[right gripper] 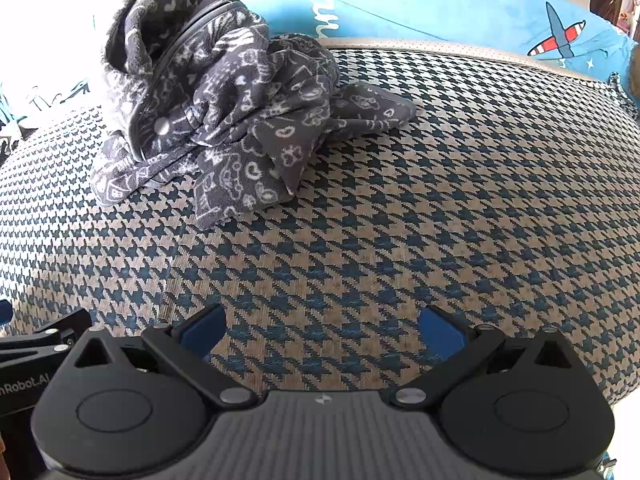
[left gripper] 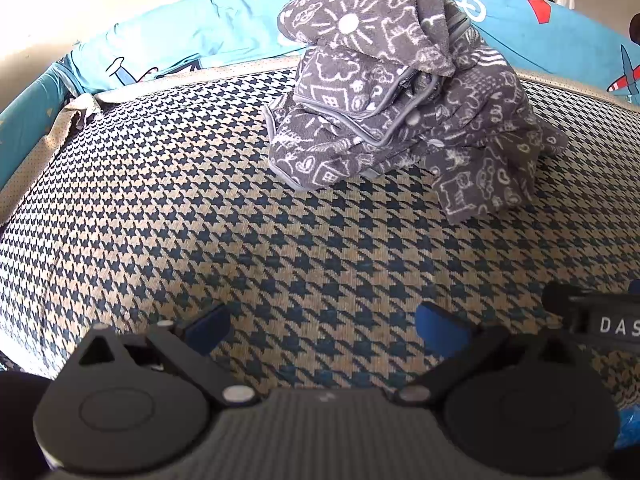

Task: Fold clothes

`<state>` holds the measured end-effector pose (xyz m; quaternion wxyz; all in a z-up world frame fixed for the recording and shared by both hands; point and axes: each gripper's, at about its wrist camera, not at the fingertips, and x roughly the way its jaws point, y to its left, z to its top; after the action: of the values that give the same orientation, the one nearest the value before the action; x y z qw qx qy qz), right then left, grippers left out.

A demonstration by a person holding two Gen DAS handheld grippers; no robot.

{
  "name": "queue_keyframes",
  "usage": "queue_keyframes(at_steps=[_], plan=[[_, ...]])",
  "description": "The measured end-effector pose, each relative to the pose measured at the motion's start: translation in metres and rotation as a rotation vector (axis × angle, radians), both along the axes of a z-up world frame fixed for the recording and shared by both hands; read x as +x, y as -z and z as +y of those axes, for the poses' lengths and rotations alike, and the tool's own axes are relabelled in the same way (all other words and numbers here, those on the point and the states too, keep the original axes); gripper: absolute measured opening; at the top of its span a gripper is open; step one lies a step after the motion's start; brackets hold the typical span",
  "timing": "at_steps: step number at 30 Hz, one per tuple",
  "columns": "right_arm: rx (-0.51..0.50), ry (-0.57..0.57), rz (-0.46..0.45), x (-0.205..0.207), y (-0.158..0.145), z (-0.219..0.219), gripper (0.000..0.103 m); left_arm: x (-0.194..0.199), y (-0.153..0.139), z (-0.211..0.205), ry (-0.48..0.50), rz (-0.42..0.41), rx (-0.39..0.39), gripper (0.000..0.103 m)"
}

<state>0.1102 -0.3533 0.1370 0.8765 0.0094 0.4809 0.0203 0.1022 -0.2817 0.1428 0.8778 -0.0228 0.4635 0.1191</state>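
A grey fleece garment (left gripper: 392, 96) with white doodle prints lies crumpled in a heap on the houndstooth cushion (left gripper: 200, 208), at the far side of it. The right wrist view has the same garment (right gripper: 216, 100) at upper left, one flap spread toward the right. My left gripper (left gripper: 324, 330) hovers open over bare cushion, well short of the heap, blue pads apart with nothing between them. My right gripper (right gripper: 322, 330) is likewise open and empty above the cushion (right gripper: 440, 208), near its front. The right gripper's body (left gripper: 600, 320) shows at the left view's right edge.
Behind the cushion runs a bright blue sheet (left gripper: 200, 28) printed with aeroplanes (right gripper: 560, 38). A pale wall (left gripper: 60, 8) lies beyond at upper left. The left gripper's black body (right gripper: 28, 360) edges into the right view at lower left.
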Motion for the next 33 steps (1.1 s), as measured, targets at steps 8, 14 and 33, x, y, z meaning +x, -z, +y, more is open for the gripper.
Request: queue_keyframes(at_steps=[8, 14, 33], plan=[[-0.001, -0.002, 0.003, 0.0, 0.001, 0.0, 0.103, -0.005, 0.001, 0.007, 0.004, -0.002, -0.002, 0.103], [-0.003, -0.005, 0.002, 0.0, 0.0, 0.0, 0.103, -0.011, 0.001, 0.015, 0.014, 0.0, -0.003, 0.103], [-0.004, -0.009, 0.006, 0.0, 0.001, 0.0, 0.103, -0.024, 0.001, 0.04, 0.032, 0.002, -0.005, 0.103]])
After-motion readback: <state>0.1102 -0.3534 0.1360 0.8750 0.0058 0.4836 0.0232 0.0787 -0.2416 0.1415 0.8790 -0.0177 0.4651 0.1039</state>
